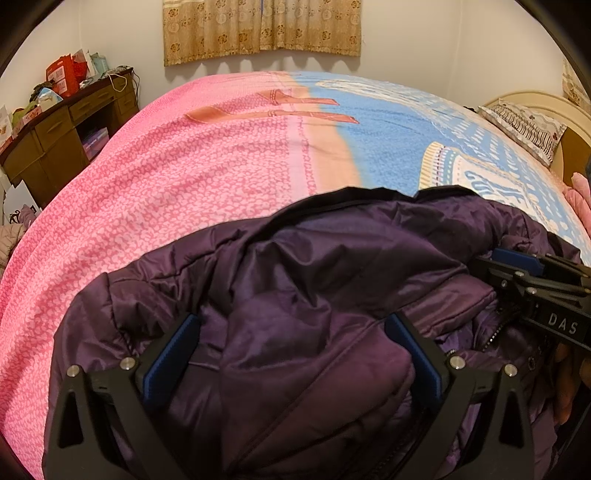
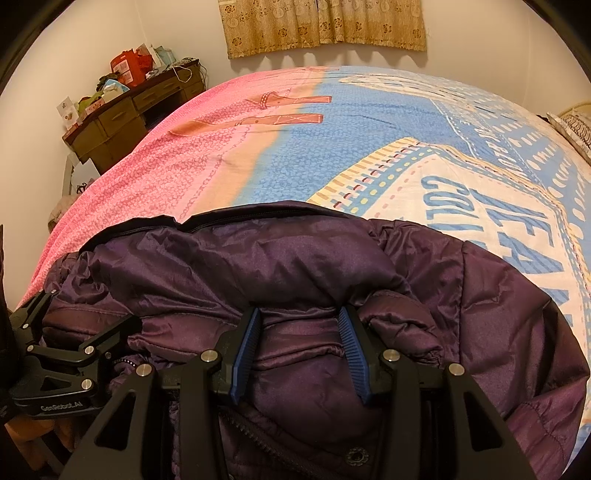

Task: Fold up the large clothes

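Note:
A dark purple puffer jacket [image 1: 314, 266] lies bunched at the near edge of the bed; it also shows in the right wrist view [image 2: 295, 258]. My left gripper [image 1: 291, 332] is open wide, its blue pads [image 1: 170, 365] straddling a fold of the jacket. My right gripper [image 2: 299, 321] has its jaws partly open around a bulge of jacket fabric, pads [image 2: 245, 350] touching it. The right gripper also shows at the right of the left wrist view [image 1: 517, 273], and the left gripper shows at the left of the right wrist view [image 2: 74, 343].
The bed [image 1: 184, 177] carries a pink and blue patterned cover. A brown desk [image 1: 66, 125] with clutter stands at the far left wall. A pillow [image 1: 524, 125] and headboard are at the right. Curtains [image 1: 262, 26] hang on the far wall.

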`<state>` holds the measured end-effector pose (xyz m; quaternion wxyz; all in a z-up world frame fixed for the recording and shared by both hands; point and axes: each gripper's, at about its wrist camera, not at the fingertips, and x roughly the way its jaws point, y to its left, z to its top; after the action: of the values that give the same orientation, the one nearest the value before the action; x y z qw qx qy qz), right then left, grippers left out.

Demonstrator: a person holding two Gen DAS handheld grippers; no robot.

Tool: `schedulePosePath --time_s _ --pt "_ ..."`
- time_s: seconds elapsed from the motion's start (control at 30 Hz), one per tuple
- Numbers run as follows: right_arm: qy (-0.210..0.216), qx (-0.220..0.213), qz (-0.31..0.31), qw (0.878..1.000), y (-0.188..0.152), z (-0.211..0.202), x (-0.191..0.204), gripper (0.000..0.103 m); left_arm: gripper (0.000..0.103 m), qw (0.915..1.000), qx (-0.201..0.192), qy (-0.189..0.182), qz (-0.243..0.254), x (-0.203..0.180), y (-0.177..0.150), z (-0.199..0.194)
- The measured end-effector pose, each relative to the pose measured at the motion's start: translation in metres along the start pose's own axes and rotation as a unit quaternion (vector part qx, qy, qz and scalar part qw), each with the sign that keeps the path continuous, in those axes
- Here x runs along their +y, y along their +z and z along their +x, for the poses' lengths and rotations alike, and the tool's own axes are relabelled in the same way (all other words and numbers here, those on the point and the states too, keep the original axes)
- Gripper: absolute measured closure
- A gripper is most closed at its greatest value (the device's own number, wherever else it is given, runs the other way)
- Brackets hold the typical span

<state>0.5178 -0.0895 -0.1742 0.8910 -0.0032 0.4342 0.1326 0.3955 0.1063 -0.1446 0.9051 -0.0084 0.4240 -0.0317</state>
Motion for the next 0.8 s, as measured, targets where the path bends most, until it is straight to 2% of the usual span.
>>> schedulePosePath --time_s 0.23,0.37,0.4,0.5,0.53,0.6,0.63,0.73,0.8 --pt "-0.016 0.003 -0.012 1.000 0.002 0.002 0.005 0.056 0.000 0.9999 0.002 0.012 0.007 -0.002 0.000 0.002" --pt "0.011 0.037 -0.019 0.999 0.014 -0.010 0.001 0.053 0.001 0.9997 0.015 0.016 0.007 -0.003 0.009 -0.012" --pt "0.021 0.037 -0.019 0.999 0.016 -0.020 -0.001 0.052 0.002 0.9999 0.009 0.009 -0.003 -0.002 0.012 -0.025" --pt "0.066 -0.009 -0.001 0.998 0.014 -0.061 -0.011 0.038 0.001 0.9961 -0.051 -0.061 -0.038 0.005 0.013 -0.076" --pt "0.077 -0.026 0.001 0.997 0.010 -0.078 -0.017 0.034 0.001 0.9949 -0.060 -0.069 -0.041 0.007 0.011 -0.089" --pt "0.077 -0.030 -0.004 0.997 0.004 -0.092 -0.025 0.033 0.000 0.9939 -0.069 -0.077 -0.037 0.012 0.003 -0.106" --pt "0.074 -0.027 -0.008 0.997 0.002 -0.096 -0.029 0.032 0.000 0.9952 -0.065 -0.068 -0.025 0.013 -0.001 -0.109" --pt "0.056 -0.022 -0.027 0.998 -0.001 -0.105 -0.048 0.032 0.000 0.9983 -0.055 -0.009 0.018 0.026 -0.009 -0.108" --pt "0.043 -0.027 -0.023 0.998 0.004 -0.107 -0.068 0.032 0.000 0.9984 -0.052 0.012 0.017 0.045 -0.009 -0.105"
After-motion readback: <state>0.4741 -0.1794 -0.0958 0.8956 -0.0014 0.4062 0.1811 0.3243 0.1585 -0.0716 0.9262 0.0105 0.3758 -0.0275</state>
